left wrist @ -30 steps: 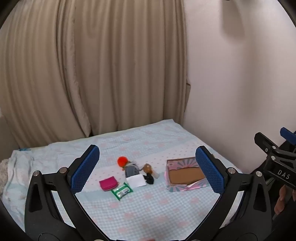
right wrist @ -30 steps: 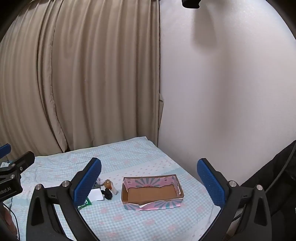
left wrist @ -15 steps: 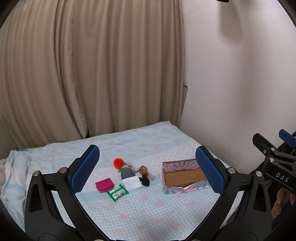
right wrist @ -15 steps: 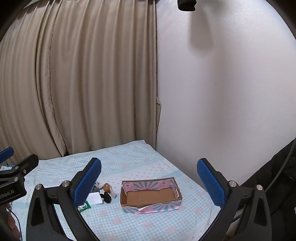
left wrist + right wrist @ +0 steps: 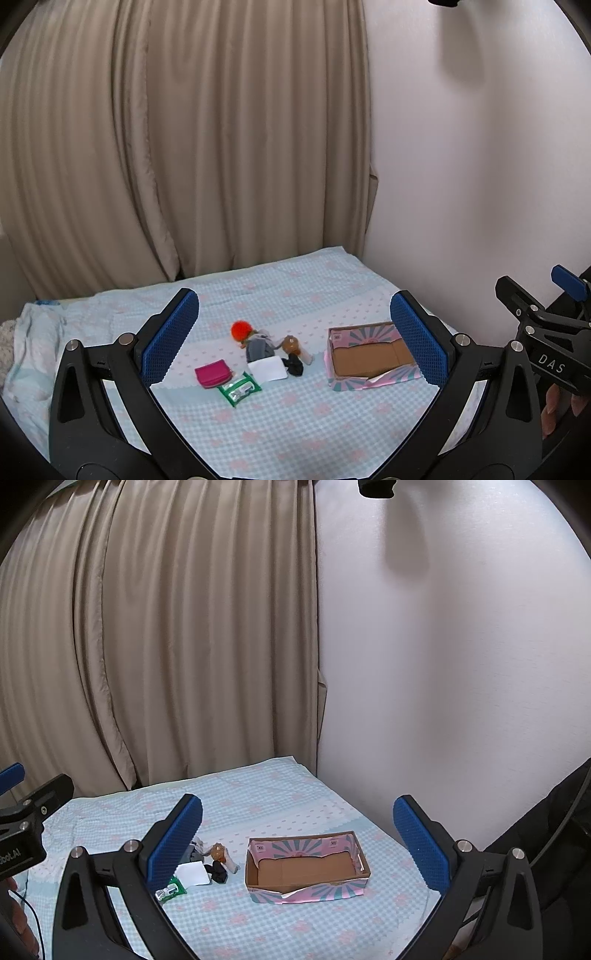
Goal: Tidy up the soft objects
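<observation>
Small items lie grouped on the light blue checked bed sheet [image 5: 295, 424]: an orange fluffy ball [image 5: 241, 329], a grey cloth [image 5: 258, 348], a brown plush [image 5: 291, 343], a black sock [image 5: 294, 365], a white folded piece [image 5: 267, 369], a magenta pouch [image 5: 213, 373] and a green packet [image 5: 239, 387]. To their right stands an empty pink-and-teal cardboard box [image 5: 369, 356]. My left gripper [image 5: 293, 314] hangs open well above and short of them. My right gripper [image 5: 297, 812] is open too, facing the box [image 5: 303, 845], with the plush [image 5: 218, 851] and sock [image 5: 218, 873] to its left.
A beige curtain [image 5: 184, 147] closes off the far side of the bed and a white wall [image 5: 443, 664] runs along its right side. Crumpled bedding [image 5: 29, 343] lies at the left edge. A dark garment [image 5: 554, 830] sits at the right.
Both views sway only slightly. Nothing on the bed has moved and both grippers stay open and empty.
</observation>
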A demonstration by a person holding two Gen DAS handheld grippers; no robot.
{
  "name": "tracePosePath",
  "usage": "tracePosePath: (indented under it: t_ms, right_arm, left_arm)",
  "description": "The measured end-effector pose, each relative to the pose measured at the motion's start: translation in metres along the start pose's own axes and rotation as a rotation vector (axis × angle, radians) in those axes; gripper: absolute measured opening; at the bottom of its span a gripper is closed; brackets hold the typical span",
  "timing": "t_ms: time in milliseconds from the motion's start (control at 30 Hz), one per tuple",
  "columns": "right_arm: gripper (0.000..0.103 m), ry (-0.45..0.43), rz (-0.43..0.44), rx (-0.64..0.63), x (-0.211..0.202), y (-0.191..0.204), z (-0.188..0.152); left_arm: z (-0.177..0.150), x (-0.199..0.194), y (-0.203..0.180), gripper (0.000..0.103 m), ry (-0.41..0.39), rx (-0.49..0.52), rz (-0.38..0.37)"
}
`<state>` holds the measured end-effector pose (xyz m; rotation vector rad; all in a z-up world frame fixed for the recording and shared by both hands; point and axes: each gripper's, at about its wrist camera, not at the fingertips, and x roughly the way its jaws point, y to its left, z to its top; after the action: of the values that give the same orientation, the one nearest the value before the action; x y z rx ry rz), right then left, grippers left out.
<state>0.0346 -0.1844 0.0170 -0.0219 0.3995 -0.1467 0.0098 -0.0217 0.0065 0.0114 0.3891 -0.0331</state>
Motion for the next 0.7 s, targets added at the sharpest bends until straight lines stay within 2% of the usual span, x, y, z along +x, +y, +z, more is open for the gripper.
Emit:
tracePosePath:
  t_ms: [700]
  right_arm:
    - [0.103,0.007,-0.007,0.007,-0.0078,-0.0051,0.0020]
  left_arm:
    - [-0.0018,-0.0031,0.0003,0.103,-0.003,0.002,-0.003]
